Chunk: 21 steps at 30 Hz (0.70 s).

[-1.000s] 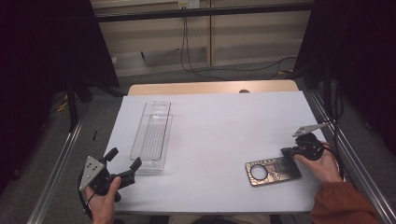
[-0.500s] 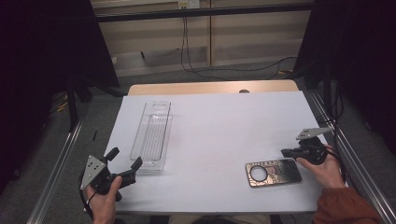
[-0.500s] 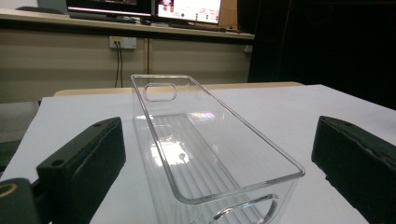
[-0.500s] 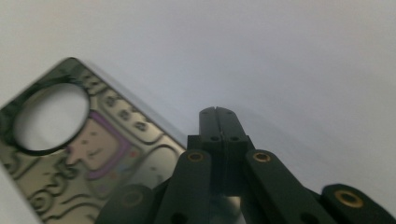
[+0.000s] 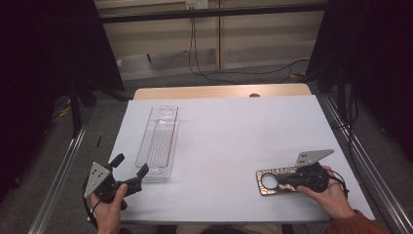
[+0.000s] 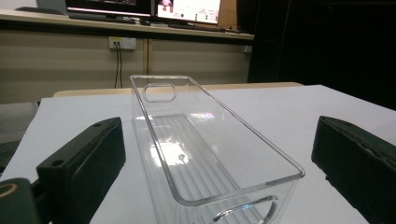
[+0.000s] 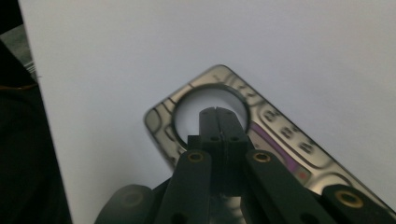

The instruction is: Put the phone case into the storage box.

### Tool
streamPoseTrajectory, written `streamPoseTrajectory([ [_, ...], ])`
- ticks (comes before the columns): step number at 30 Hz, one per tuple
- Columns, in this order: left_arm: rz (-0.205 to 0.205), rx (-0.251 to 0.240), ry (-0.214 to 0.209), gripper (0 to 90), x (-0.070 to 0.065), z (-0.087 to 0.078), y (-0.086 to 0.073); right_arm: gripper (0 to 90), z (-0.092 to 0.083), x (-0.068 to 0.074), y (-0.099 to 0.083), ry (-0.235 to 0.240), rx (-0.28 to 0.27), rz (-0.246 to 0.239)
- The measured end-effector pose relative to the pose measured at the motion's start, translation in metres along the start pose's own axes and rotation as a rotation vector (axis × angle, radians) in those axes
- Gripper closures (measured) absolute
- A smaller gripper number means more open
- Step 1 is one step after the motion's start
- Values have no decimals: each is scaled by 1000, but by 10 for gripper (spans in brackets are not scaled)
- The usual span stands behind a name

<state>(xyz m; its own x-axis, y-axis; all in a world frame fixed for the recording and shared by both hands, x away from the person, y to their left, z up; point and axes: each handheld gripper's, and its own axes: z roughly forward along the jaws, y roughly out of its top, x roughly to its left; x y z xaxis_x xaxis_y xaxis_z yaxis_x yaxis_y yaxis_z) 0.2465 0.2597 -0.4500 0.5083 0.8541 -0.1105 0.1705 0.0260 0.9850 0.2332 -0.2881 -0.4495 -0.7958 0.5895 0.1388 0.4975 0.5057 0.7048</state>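
Right hand-held gripper (image 5: pixel 281 180) now over half-hidden plate (image 5: pixel 267 181)

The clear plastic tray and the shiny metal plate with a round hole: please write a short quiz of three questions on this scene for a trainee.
1. True or false: the right gripper has its jaws shut together, above the shiny metal plate with a round hole.
2. Which thing lies straight ahead between the jaws of the left gripper? A) a metal plate B) a clear plastic tray C) a cable
3. What lies inside the clear plastic tray?

Key:
1. True; the tips meet over the hole.
2. B
3. Nothing; it is empty, and it lies on the white table cover.
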Motion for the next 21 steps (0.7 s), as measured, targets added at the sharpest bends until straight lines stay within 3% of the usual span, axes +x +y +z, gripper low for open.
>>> streamPoseTrajectory([
  [10, -1, -7, -12, 29, 1, 0, 0, 900, 26, 23, 7, 100, 52, -61],
  [16, -5, -12, -7, 29, 2, 0, 1, 900, 33, 26, 4, 131, 81, -72],
  [21, -8, -12, -12, 30, 1, 1, 1, 900, 38, 28, 3, 120, 108, -86],
])
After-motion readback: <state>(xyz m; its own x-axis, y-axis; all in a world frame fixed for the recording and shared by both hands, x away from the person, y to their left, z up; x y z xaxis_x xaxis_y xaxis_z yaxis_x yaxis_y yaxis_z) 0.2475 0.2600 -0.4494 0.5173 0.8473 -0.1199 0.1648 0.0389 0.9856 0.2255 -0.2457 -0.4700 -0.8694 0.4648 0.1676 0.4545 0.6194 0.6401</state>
